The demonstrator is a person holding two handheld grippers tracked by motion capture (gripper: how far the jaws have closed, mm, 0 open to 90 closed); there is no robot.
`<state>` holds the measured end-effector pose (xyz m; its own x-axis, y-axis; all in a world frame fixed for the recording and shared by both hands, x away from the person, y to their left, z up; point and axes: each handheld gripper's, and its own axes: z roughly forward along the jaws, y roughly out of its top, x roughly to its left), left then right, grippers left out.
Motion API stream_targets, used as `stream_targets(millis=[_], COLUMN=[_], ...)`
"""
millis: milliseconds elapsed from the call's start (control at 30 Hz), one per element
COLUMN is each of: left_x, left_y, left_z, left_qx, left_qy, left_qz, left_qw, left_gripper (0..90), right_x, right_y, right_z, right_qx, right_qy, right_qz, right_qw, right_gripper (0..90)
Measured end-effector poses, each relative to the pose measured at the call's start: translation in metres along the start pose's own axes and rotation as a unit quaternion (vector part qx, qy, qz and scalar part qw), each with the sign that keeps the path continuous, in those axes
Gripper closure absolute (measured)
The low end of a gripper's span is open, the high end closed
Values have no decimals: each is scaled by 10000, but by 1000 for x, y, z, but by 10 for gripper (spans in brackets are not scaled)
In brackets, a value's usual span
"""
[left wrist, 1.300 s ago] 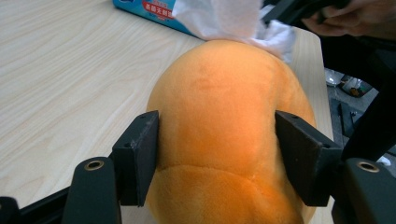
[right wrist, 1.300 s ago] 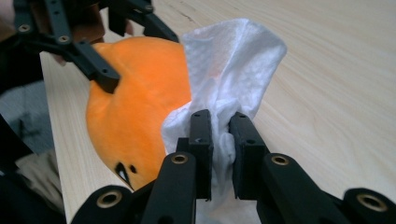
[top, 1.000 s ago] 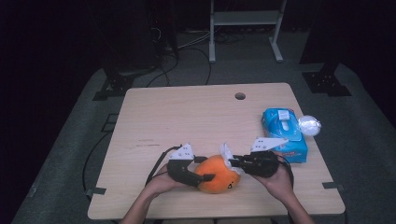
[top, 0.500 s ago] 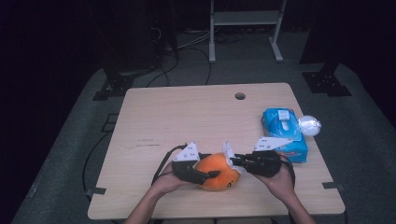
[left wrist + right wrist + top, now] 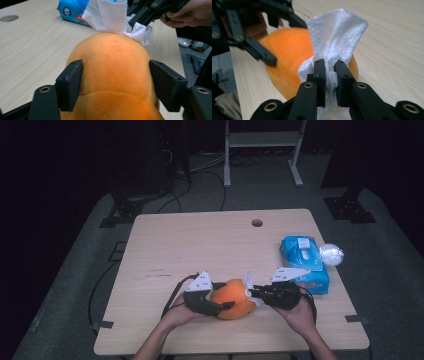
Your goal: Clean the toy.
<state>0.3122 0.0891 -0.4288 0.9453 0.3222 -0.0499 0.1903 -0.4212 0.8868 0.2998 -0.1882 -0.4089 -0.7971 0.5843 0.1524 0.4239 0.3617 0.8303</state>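
An orange plush toy (image 5: 112, 75), a white embossed tissue (image 5: 334, 37), a blue wipes pack (image 5: 305, 262), black fingers (image 5: 70, 82).

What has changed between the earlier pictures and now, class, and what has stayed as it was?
Little has moved. The left claw holds the orange plush toy between its jaws, which have just been closing and then opening a little around it. The right claw stays shut on the white tissue, pressed against the toy. Both hands remain at the table's near edge; the blue tissue pack has not shifted.
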Motion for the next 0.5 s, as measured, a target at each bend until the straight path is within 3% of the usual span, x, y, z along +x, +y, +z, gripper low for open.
stream_targets(millis=[67,133,233,333,433,500], left_x=[-1,-2,0,5,7,5], left_y=[-1,-2,-2,-6,-7,-7], left_z=[1,2,-2,-4,-5,-4], left_qx=[-29,-29,20,24,-9,-1], left_qy=[7,-7,-2,21,-29,-87], left_qz=[55,145,131,30,-76,-4], left_qw=[10000,9999,9999,10000,10000,10000], left_gripper=[302,303,309,314,314,313], right_x=[11,19,26,10,-7,-12], right_y=[4,9,12,3,-6,-7], right_z=[1,3,6,7,5,3], right_qx=[-102,-242,-180,-106,-48,-10], right_qy=[-12,185,97,-58,-125,-226], right_qz=[-165,-247,-449,-209,177,247], right_qw=[9998,9992,9988,9997,9998,9994], right_gripper=[800,799,799,798,798,799])
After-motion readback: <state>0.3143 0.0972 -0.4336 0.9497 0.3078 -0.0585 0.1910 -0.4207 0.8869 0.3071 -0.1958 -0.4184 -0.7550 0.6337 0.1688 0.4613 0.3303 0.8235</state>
